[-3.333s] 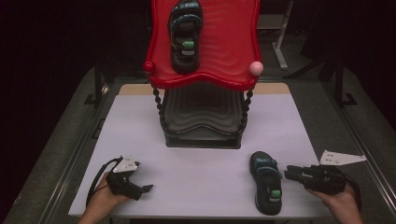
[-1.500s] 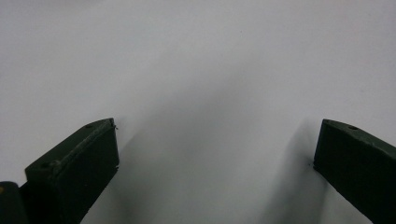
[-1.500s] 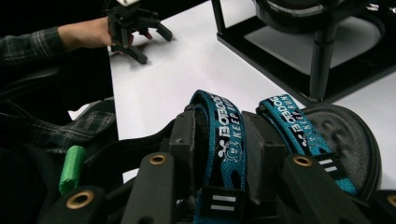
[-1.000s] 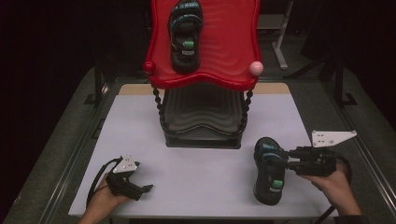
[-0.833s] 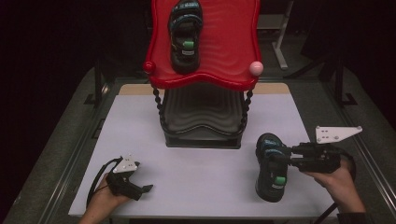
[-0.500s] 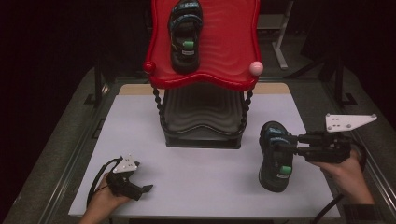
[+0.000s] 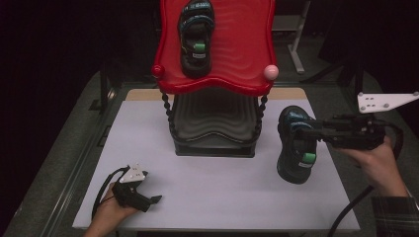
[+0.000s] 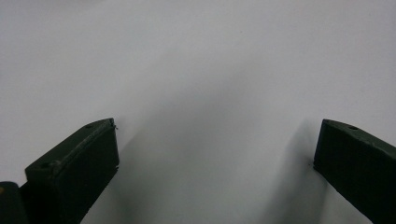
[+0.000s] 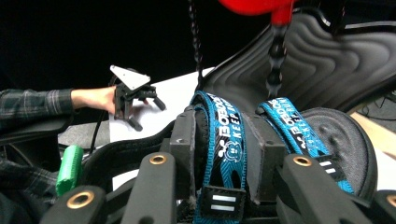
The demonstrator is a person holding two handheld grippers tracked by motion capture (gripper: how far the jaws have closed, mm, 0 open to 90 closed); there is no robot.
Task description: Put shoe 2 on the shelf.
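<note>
A black sandal with blue straps and a green tag (image 7: pixel 289 168) hangs tilted above the white table, right of the rack. My right gripper (image 7: pixel 300 133) is shut on its blue strap (image 9: pixel 224 135), one jaw on each side; the footbed (image 9: pixel 341 140) shows to the right. A matching sandal (image 7: pixel 196 34) lies on the red top tray (image 7: pixel 242 44) of the rack. My left gripper (image 7: pixel 148 200) rests at the table's front left, open, with bare white tabletop between its jaws (image 8: pixel 215 158). That gripper (image 9: pixel 135 98) also appears far off in the right gripper view.
The rack's black ribbed lower shelf (image 7: pixel 215 123) sits under the red tray between beaded posts (image 7: pixel 260 116). A pink knob (image 7: pixel 271 72) and a red knob (image 7: pixel 158 70) mark the tray's front corners. White tabletop (image 7: pixel 222 197) spreads in front of the rack.
My right gripper closed on the sandal, lifted it off the table and carried it up and to the right beside the rack. The left gripper has stayed put.
</note>
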